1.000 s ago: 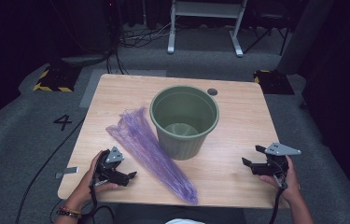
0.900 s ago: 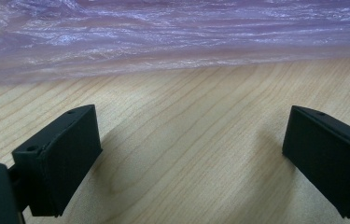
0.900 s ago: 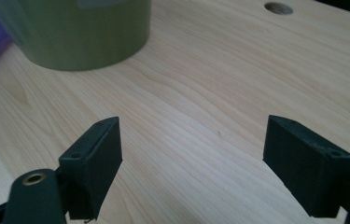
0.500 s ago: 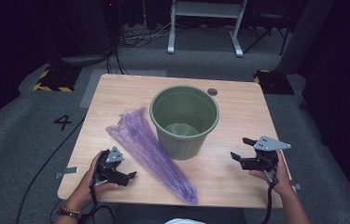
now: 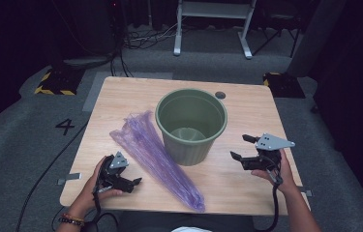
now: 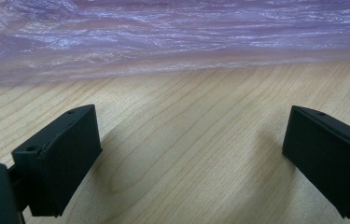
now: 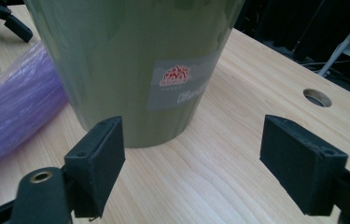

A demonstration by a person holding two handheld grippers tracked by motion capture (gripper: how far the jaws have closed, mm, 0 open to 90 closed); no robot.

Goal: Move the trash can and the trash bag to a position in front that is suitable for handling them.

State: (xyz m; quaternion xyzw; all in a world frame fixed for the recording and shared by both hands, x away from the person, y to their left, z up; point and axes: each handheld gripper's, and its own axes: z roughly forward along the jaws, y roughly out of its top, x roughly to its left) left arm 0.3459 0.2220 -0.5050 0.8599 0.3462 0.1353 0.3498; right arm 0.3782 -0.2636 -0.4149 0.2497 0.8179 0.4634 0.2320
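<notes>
A green plastic bin [image 5: 189, 150] stands upright in the middle of the wooden table [image 5: 247, 111]. A long folded purple plastic bag [image 5: 155, 154] lies flat to its left, running toward the front edge. My left gripper [image 5: 133, 183] rests low at the front left, open, its jaws pointing at the bag [image 6: 163, 37] with bare wood between them. My right gripper [image 5: 240, 147] hovers to the right of the bin, open and empty, aimed at the bin's labelled wall [image 7: 130, 60]. The bag [image 7: 14, 107] and the left gripper [image 7: 0, 23] also appear in the right gripper view.
A round cable hole [image 5: 220, 95] is in the tabletop behind the bin. Bare wood lies right of the bin and along the front edge. Grey carpet surrounds the table, with a metal frame [image 5: 213, 29] and cables beyond the far edge.
My right gripper has moved left toward the bin and risen off the table. The left gripper, bag and bin have stayed put.
</notes>
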